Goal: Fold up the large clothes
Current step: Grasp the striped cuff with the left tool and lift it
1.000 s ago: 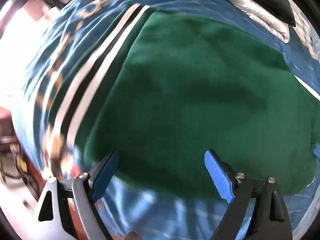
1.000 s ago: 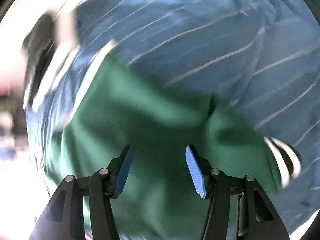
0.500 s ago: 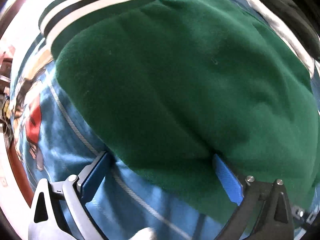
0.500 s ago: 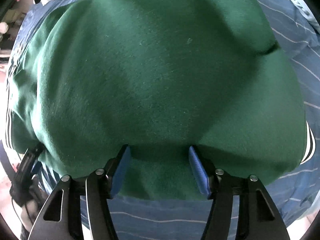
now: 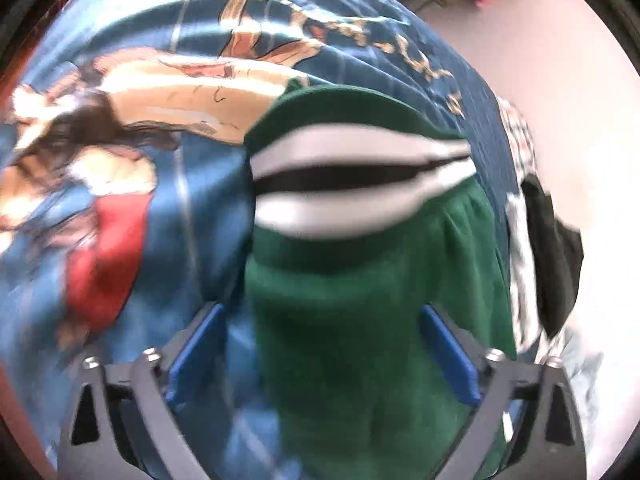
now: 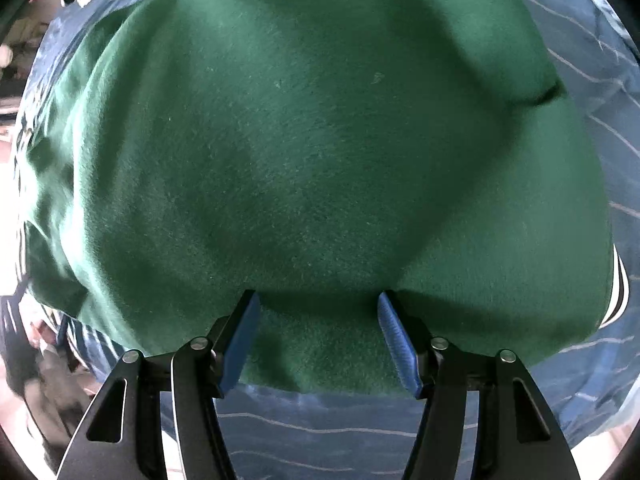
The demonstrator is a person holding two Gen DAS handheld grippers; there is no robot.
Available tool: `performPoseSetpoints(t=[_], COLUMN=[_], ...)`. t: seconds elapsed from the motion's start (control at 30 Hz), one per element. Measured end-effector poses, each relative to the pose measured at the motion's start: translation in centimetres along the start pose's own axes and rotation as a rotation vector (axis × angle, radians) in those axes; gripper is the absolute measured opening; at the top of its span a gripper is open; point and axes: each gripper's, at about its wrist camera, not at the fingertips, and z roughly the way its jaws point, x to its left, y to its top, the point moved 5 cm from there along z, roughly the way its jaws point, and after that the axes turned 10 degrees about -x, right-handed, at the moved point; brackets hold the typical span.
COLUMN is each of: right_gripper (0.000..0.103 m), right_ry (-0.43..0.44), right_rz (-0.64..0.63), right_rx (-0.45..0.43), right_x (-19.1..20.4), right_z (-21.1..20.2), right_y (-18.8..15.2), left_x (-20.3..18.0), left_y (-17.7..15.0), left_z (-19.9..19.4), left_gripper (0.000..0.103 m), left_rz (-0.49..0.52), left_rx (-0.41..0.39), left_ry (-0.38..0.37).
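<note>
My right claw [image 6: 318,334] is spread wide over the near hem of the green garment [image 6: 312,152], which lies on the blue striped bedsheet [image 6: 340,432] and fills most of my view. My left claw [image 5: 324,354] is spread too, the garment's green cloth between its 2 fingers, its black-and-white striped band [image 5: 352,186] ahead. A cartoon-printed blue sheet [image 5: 120,160] lies left; a black-and-white garment [image 5: 548,264] sits right.

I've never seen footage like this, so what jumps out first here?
A big green garment fills nearly the whole right view, lying on a blue striped bedsheet. In the left view its white and black striped band bulges up mid-frame, beside a bright cartoon print on the bedding. Both grippers gape open.
</note>
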Motion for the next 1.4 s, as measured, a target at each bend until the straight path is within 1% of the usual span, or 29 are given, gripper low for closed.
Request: performPoseSetpoints(t=[0.07, 0.1, 0.17, 0.2, 0.23, 0.3, 0.33, 0.37, 0.4, 0.43, 0.47, 0.5, 0.57, 0.6, 0.67, 0.77, 0.83, 0.9, 1.0, 1.07, 1.1, 1.13, 1.17, 1.2, 1.23, 1.27, 1.3, 1.33, 1.4], right_gripper=[0.066, 0.066, 0.067, 0.067, 0.067, 0.068, 0.068, 0.068, 0.068, 0.068, 0.068, 0.068, 0.068, 0.068, 0.068, 0.069, 0.069, 0.069, 0.069, 0.069, 0.069, 0.069, 0.069, 0.069, 0.069, 0.069, 0.069, 0.069, 0.069], right_ry=[-0.02, -0.024, -0.021, -0.018, -0.015, -0.012, -0.008, -0.005, -0.002, 0.003, 0.008, 0.015, 0.027, 0.031, 0.047, 0.112, 0.193, 0.256, 0.309, 0.296, 0.278, 0.267, 0.261, 0.253, 0.241, 0.216, 0.189, 0.143, 0.064], right_rz=[-0.032, -0.043, -0.053, -0.051, -0.05, -0.047, -0.042, -0.037, -0.035, -0.031, -0.025, -0.017, -0.007, -0.002, 0.005, 0.007, 0.045, 0.089, 0.123, 0.139, 0.147, 0.164, 0.188, 0.207, 0.23, 0.254, 0.263, 0.268, 0.284], right_rx=[-0.007, -0.011, -0.018, -0.022, -0.023, -0.02, -0.017, -0.011, -0.007, -0.003, 0.0, 0.003, 0.007, 0.009, 0.009, -0.013, -0.022, -0.041, -0.118, -0.185, -0.205, -0.22, -0.224, -0.217, -0.211, -0.204, -0.189, -0.16, -0.07], right_x=[0.8, 1.0, 1.3, 1.4, 1.2, 1.2, 0.3, 0.2, -0.2, -0.3, -0.4, -0.6, -2.0, -2.2, -2.5, -2.7, -3.2, -3.8, -4.5, -5.6, -6.4, -7.1, -8.0, -9.1, -9.8, -10.6, -11.4, -11.6, -12.8], right_z=[0.1, 0.1, 0.1, 0.1, 0.1, 0.2, 0.2, 0.2, 0.6, 0.7, 0.7, 0.8, 0.7, 0.7, 0.8, 0.9, 0.2, -1.0, -3.7, -5.7, -6.4, -6.7, -6.8, -6.8, -6.5, -6.0, -5.5, -4.6, -2.3], right_y=[-0.1, -0.2, -0.3, -0.3, -0.6, -0.6, -1.0, -0.9, -0.6, -0.4, -0.3, -0.2, 0.7, 0.8, 0.8, 0.6, 0.6, 0.9, 1.9, 2.9, 3.3, 3.6, 3.7, 4.1, 3.9, 3.6, 3.8, 3.2, 1.2], left_x=[-1.1, -1.7, -3.0, -3.8, -3.9, -2.8, -2.0, -1.7, -1.5, -1.5, -1.8, -2.5, -3.7, -4.5, -5.8, -7.2, -8.3, -9.7, -12.7, -14.5, -15.7, -16.5, -18.1, -19.3, -21.4, -22.4, -24.3, -25.1, -27.6], left_y=[0.7, 1.0, 1.4, 1.4, 1.2, 1.7, 2.0, 2.0, 2.2, 2.3, 2.5, 2.6, 2.6, 2.7, 2.8, 3.6, 4.9, 6.9, 11.1, 13.3, 14.4, 14.7, 14.8, 14.4, 13.0, 11.8, 8.9, 7.1, -0.5], left_z=[0.8, 1.0, 1.5, 1.6, 1.5, 2.0, 3.0, 3.9, 4.6, 4.7, 5.0, 5.2, 5.4, 5.7, 5.8, 5.0, 3.6, 2.0, -1.3, -3.6, -5.3, -6.3, -8.1, -9.2, -11.0, -11.9, -13.3, -14.0, -15.6], left_gripper=[0.06, 0.046, 0.037, 0.036, 0.035, 0.036, 0.04, 0.049, 0.054, 0.055, 0.057, 0.059, 0.059, 0.055, 0.034, 0.029, 0.028, 0.027, 0.027, 0.027, 0.027, 0.027, 0.027, 0.027, 0.027, 0.026, 0.026, 0.026, 0.026], left_rz=[0.005, 0.007, 0.041, 0.054, 0.052, 0.007, -0.042, -0.078, -0.118, -0.126, -0.119, -0.098, -0.058, -0.044, 0.009, 0.074, 0.098, 0.137, 0.228, 0.289, 0.353, 0.39, 0.46, 0.515, 0.606, 0.65, 0.723, 0.758, 0.89], left_rx=[-0.024, -0.033, -0.045, -0.059, -0.064, -0.048, -0.022, -0.008, -0.001, -0.006, -0.013, -0.023, -0.041, -0.045, -0.052, -0.075, -0.096, -0.126, -0.199, -0.253, -0.291, -0.313, -0.346, -0.366, -0.38, -0.377, -0.353, -0.331, -0.226], left_ry=[0.001, -0.014, -0.043, -0.068, -0.089, -0.17, -0.185, -0.21, -0.249, -0.264, -0.257, -0.249, -0.22, -0.215, -0.176, -0.12, -0.118, -0.142, -0.161, -0.17, -0.167, -0.171, -0.187, -0.197, -0.22, -0.245, -0.293, -0.323, -0.425])
